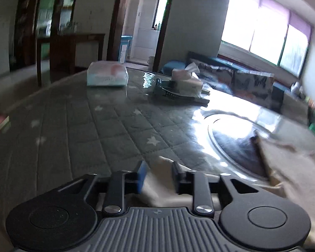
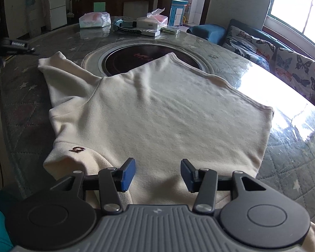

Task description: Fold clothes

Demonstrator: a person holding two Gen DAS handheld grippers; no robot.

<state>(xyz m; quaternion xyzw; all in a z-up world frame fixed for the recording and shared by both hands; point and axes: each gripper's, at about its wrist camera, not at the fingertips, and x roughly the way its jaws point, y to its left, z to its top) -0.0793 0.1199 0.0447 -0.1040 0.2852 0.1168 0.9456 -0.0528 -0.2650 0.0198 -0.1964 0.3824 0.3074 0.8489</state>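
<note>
A cream sweater [image 2: 157,109] lies spread on the round table, partly over the dark hob [image 2: 140,56] in the table's middle, with a small brown logo [image 2: 76,149] near its near left edge. My right gripper [image 2: 157,173] is open just above the sweater's near edge, blue pads apart. In the left wrist view, my left gripper [image 1: 159,174] is shut on a fold of the cream sweater [image 1: 155,180]; more of the cloth [image 1: 290,163] trails off to the right over the hob [image 1: 237,145]. That view is blurred.
The table [image 2: 283,163] has a grey quilted star cover under glass. At its far side lie a wipes pack [image 2: 94,20], a tissue box [image 2: 152,22] and a dark clip [image 2: 126,29]. A sofa with butterfly cushions [image 2: 287,63] stands to the right.
</note>
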